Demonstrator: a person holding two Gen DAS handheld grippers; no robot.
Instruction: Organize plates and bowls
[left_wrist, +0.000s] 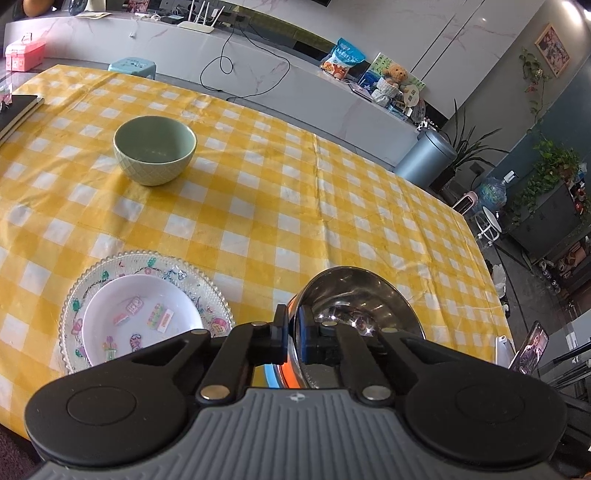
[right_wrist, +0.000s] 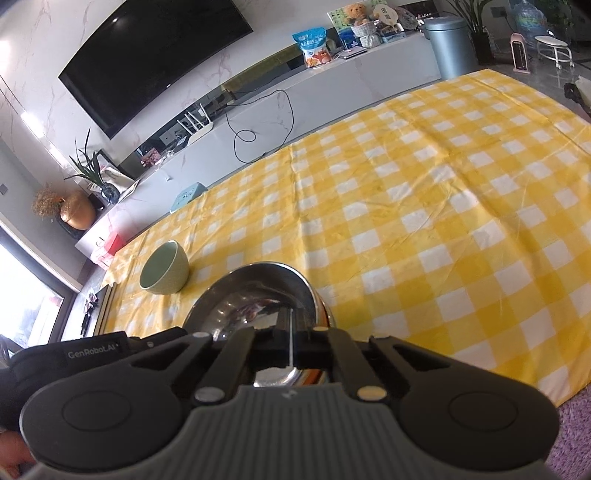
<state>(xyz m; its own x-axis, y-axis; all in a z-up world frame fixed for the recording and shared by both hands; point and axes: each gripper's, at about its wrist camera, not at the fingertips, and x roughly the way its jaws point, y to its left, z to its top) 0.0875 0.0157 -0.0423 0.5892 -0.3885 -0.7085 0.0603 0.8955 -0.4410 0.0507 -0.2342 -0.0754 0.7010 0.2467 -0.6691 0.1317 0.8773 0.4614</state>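
You've got both grippers, left gripper (left_wrist: 291, 334) and right gripper (right_wrist: 291, 347), clamped on the steel bowl (left_wrist: 354, 299) rim; next, carry it toward the green bowl (left_wrist: 155, 149).

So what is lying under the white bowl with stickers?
A clear glass plate with a beaded rim and painted flowers lies under the white bowl. The plate's middle is covered by the bowl, and the left claw hides its near edge.

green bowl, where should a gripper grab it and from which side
Grip the green bowl by its rim, one finger inside and one outside, coming down from above on the near edge. It stands upright with its mouth open and nothing in it, and its rounded wall looks too wide to span. Both grippers, left and right, are shut on the steel bowl.
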